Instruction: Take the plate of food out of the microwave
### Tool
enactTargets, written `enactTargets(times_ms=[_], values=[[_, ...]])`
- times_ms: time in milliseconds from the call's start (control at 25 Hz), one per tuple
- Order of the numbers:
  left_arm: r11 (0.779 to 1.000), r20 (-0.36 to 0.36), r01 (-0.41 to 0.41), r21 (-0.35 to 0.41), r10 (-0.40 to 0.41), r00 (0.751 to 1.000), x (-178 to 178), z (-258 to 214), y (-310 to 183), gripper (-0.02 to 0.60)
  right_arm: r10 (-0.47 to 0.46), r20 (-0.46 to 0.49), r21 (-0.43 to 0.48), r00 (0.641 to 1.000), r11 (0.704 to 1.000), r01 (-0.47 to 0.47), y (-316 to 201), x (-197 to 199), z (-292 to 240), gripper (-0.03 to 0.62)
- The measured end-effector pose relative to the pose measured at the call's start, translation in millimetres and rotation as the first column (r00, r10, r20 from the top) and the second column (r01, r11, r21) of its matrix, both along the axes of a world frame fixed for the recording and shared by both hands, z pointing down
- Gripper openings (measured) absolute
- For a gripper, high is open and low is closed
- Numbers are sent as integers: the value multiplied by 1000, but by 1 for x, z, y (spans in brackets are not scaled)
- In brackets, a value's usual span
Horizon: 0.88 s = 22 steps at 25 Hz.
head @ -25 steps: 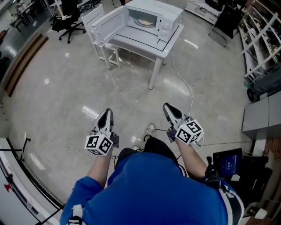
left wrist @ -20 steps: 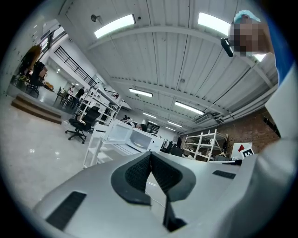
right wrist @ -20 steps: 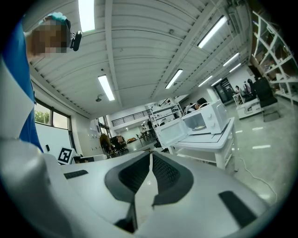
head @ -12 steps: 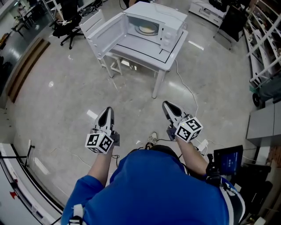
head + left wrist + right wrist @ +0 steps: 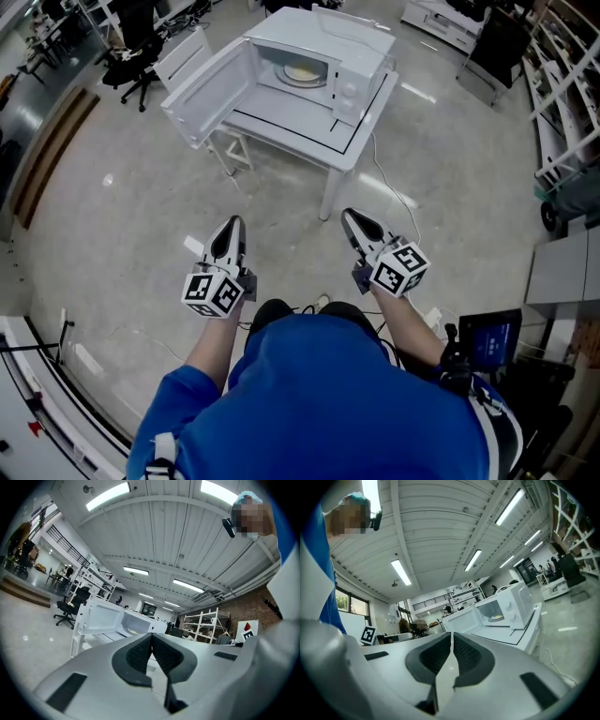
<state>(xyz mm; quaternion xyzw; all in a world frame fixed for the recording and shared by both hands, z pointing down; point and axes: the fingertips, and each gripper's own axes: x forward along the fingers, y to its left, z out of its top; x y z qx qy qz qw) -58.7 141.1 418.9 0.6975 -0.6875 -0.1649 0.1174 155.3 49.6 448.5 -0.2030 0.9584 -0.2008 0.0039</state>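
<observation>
A white microwave [image 5: 323, 52] stands on a white table [image 5: 309, 127] ahead of me, its door [image 5: 206, 80] swung open to the left. Inside lies the plate of food [image 5: 302, 72], pale with yellowish food. The left gripper [image 5: 232, 223] and right gripper [image 5: 349, 217] are held level over the floor, well short of the table, both shut and empty. In the left gripper view the shut jaws [image 5: 151, 635] point at the microwave [image 5: 117, 619] and the plate [image 5: 131, 631]. The right gripper [image 5: 451, 634] view shows the microwave [image 5: 511, 603] and plate [image 5: 497, 617] to the right.
A power cable [image 5: 394, 192] trails over the shiny floor from the table's right side. A black office chair [image 5: 131, 42] and a white chair [image 5: 187, 47] stand at the back left. Shelving [image 5: 562, 94] lines the right, and a dark screen [image 5: 487, 342] sits near my right elbow.
Both grippers have moved forward with the person toward the table; the microwave looks larger and nearer. The jaws have stayed shut.
</observation>
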Motion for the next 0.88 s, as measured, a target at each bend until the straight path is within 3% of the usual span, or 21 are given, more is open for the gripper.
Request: enactTargets(times_ms=[400, 880], values=[[996, -21, -87, -24, 86, 996, -37, 11, -88, 9, 85, -27, -39, 996, 996, -86, -60, -31, 15, 6], [957, -50, -287, -41, 285, 957, -127, 16, -196, 9, 227, -67, -34, 972, 973, -229, -126, -136, 14, 6]])
